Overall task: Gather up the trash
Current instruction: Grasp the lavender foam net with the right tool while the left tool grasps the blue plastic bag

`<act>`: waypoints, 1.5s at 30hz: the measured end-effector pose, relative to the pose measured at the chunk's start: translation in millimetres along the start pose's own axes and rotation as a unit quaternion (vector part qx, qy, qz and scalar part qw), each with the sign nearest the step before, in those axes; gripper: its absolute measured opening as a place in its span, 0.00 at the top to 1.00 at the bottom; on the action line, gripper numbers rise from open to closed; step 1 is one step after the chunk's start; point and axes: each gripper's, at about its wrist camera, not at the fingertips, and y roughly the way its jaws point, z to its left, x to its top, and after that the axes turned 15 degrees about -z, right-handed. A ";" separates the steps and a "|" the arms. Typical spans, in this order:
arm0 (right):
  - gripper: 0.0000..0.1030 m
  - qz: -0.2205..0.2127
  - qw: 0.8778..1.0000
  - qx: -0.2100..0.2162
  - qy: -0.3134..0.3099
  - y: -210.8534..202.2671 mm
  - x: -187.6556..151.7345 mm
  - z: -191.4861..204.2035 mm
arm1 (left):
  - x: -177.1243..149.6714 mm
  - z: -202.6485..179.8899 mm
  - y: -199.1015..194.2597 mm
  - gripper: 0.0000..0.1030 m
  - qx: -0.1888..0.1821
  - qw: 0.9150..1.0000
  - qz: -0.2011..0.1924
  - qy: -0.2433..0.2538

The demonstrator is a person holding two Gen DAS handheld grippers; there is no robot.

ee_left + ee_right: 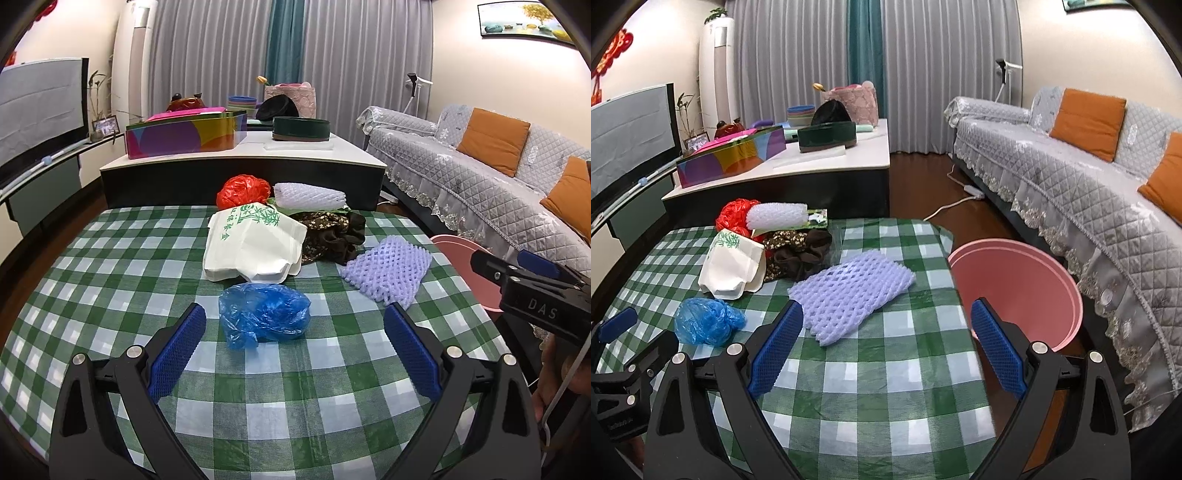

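Trash sits in a loose cluster on the checked table [110, 295]. Nearest my left gripper [293, 325]: blue bag [264, 312], crumpled, at 12 o'clock just ahead of the pads, lying free between their lines. Past it, white box [251, 247], then red bag [243, 192] and white net roll [310, 195] at the far edge. Dark cloth [332, 236] beside the box at 1 o'clock; unclear whether it counts as trash. Purple net [849, 291] lies flat at 11 o'clock from my right gripper [886, 325], its near corner touching or just beside the left pad.

Pink bin [1015, 280] stands off the table's right edge, 1 o'clock from the right gripper; looks empty from here.

Fingers: both pairs spread wide, holding nothing.

Step, as I judge it: start of collection, first pick not yet made. Next move: left goes forward and down to straddle the blue bag, then closes. Thin film will squash, so close fully. Carry to the bin must cross in front of the right gripper; keep that one clear, or let it take the purple net first.
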 end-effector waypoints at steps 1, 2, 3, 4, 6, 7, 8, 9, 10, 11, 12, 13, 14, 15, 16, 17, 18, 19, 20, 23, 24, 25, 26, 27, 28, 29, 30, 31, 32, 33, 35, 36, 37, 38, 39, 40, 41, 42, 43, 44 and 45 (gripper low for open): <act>0.14 0.004 1.000 0.001 0.004 3.0 -1.3 -0.4 | -0.7 1.2 1.5 0.09 0.001 1.000 0.002 -0.002; 0.15 0.009 1.000 0.003 0.009 7.1 -2.5 -0.5 | -1.3 1.8 3.0 0.09 0.003 1.000 0.004 -0.003; 0.17 0.012 1.000 0.005 0.012 10.1 -3.6 -0.4 | -1.8 3.7 5.7 0.09 0.007 1.000 0.007 -0.006; 0.18 0.018 1.000 0.009 0.017 15.3 -5.1 -0.1 | -2.0 5.6 8.0 0.09 0.009 1.000 0.009 -0.009; 0.21 0.028 0.999 0.015 0.028 25.1 -7.9 0.3 | -2.5 8.2 13.0 0.10 0.013 1.000 0.012 -0.013; 0.23 0.032 0.999 0.017 0.032 28.9 -9.2 1.1 | -2.7 8.9 16.2 0.10 0.015 1.000 0.014 -0.014; 0.24 0.036 0.998 0.021 0.037 33.9 -10.7 1.9 | -2.9 9.6 19.0 0.11 0.017 1.000 0.016 -0.014; 0.26 0.043 0.998 0.027 0.042 40.8 -12.7 3.5 | -3.3 10.4 22.9 0.12 0.019 1.000 0.019 -0.014; 0.29 0.047 0.997 0.032 0.045 44.8 -14.0 4.8 | -3.4 11.3 27.1 0.13 0.020 0.999 0.022 -0.014; 0.30 0.053 0.997 0.036 0.049 50.5 -15.9 6.5 | -3.7 11.5 29.9 0.14 0.021 0.999 0.024 -0.013; 0.31 0.059 0.996 0.040 0.051 56.4 -18.1 8.4 | -3.8 11.9 34.4 0.15 0.024 0.999 0.027 -0.011; 0.32 0.065 0.996 0.042 0.052 61.8 -19.9 9.8 | -4.1 12.2 38.2 0.16 0.027 0.999 0.030 -0.008; 0.32 0.070 0.995 0.043 0.054 67.2 -21.6 10.8 | -4.4 12.5 41.8 0.18 0.028 0.999 0.033 -0.007; 0.33 0.076 0.995 0.044 0.057 71.7 -23.1 11.5 | -4.9 13.1 46.4 0.20 0.028 0.999 0.037 -0.006; 0.35 0.082 0.994 0.044 0.062 76.3 -24.5 11.7 | -5.3 13.5 50.0 0.21 0.029 0.999 0.040 -0.007; 0.35 0.091 0.993 0.042 0.068 82.1 -26.7 11.2 | -5.8 13.6 53.6 0.24 0.028 0.999 0.044 -0.008; 0.36 0.096 0.992 0.041 0.072 85.0 -27.9 10.5 | -6.7 13.5 58.0 0.26 0.025 0.998 0.049 -0.009; 0.37 0.106 0.991 0.039 0.077 90.8 -30.6 10.0 | -7.4 13.0 61.6 0.27 0.024 0.998 0.054 -0.008; 0.38 0.113 0.990 0.038 0.079 94.4 -33.0 9.8 | -8.2 12.4 65.1 0.29 0.024 0.998 0.059 -0.004; 0.41 0.131 0.987 0.034 0.083 103.2 -39.0 9.5 | -11.2 12.2 75.1 0.37 0.025 0.997 0.077 -0.002; 0.43 0.135 0.987 0.033 0.083 105.4 -40.6 10.0 | -12.2 12.8 78.3 0.41 0.023 0.996 0.084 -0.006; 0.44 0.137 0.987 0.033 0.081 106.9 -41.3 10.5 | -13.0 12.9 80.0 0.43 0.024 0.996 0.088 -0.005; 0.45 0.135 0.987 0.032 0.076 107.1 -41.2 12.0 | -13.9 13.1 81.9 0.48 0.024 0.995 0.092 -0.005; 0.47 0.136 0.988 0.034 0.072 108.3 -41.3 13.7 | -15.2 13.5 84.0 0.53 0.021 0.995 0.098 -0.006; 0.51 0.135 0.988 0.034 0.069 108.1 -41.4 14.2 | -16.3 14.3 85.6 0.56 0.020 0.995 0.102 -0.008; 0.53 0.134 0.988 0.035 0.067 108.3 -41.6 15.4 | -17.5 14.7 86.9 0.63 0.018 0.994 0.105 -0.009; 0.59 0.134 0.988 0.037 0.064 108.6 -41.7 16.4 | -18.9 14.7 88.1 0.72 0.015 0.994 0.110 -0.011; 0.69 0.135 0.988 0.041 0.064 108.9 -41.7 17.1 | -19.8 14.8 88.6 0.74 0.012 0.994 0.113 -0.011; 0.75 0.136 0.987 0.048 0.064 109.0 -41.7 18.2 | -20.2 14.7 88.5 0.77 0.009 0.993 0.114 -0.011; 0.81 0.135 0.987 0.054 0.062 107.9 -41.2 20.4 | -20.0 14.3 88.1 0.83 0.006 0.994 0.113 -0.011; 0.89 0.128 0.989 0.055 0.051 104.6 -37.8 22.8 | -17.7 13.1 86.1 0.86 0.003 0.994 0.108 -0.008; 0.90 0.125 0.989 0.059 0.053 103.2 -36.1 22.4 | -16.0 13.2 85.2 0.86 0.003 0.994 0.105 -0.008; 0.91 0.120 0.989 0.062 0.054 101.5 -34.0 22.0 | -14.2 13.1 83.9 0.86 0.002 0.995 0.101 -0.009; 0.91 0.115 0.990 0.062 0.052 99.2 -32.0 21.9 | -12.5 12.6 82.6 0.86 0.001 0.995 0.098 -0.009; 0.91 0.107 0.991 0.064 0.048 95.9 -29.1 22.1 | -10.4 11.9 80.9 0.86 0.000 0.996 0.094 -0.009; 0.91 0.101 0.992 0.065 0.046 93.3 -26.5 22.4 | -8.7 11.5 79.9 0.86 -0.001 0.996 0.092 -0.008; 0.91 0.097 0.992 0.066 0.044 92.2 -24.4 22.6 | -7.2 11.1 78.7 0.86 -0.002 0.996 0.088 -0.008; 0.91 0.090 0.993 0.066 0.039 88.1 -21.6 23.1 | -5.4 10.5 76.3 0.86 -0.003 0.996 0.084 -0.006; 0.91 0.085 0.994 0.066 0.036 86.7 -19.2 23.1 | -3.8 9.9 74.4 0.86 -0.004 0.997 0.081 -0.006; 0.91 0.079 0.994 0.065 0.031 83.1 -17.2 23.3 | -2.1 9.9 72.4 0.86 -0.004 0.997 0.079 -0.006; 0.91 0.072 0.995 0.063 0.027 79.2 -15.1 23.0 | -0.1 9.5 69.4 0.86 -0.006 0.997 0.074 -0.007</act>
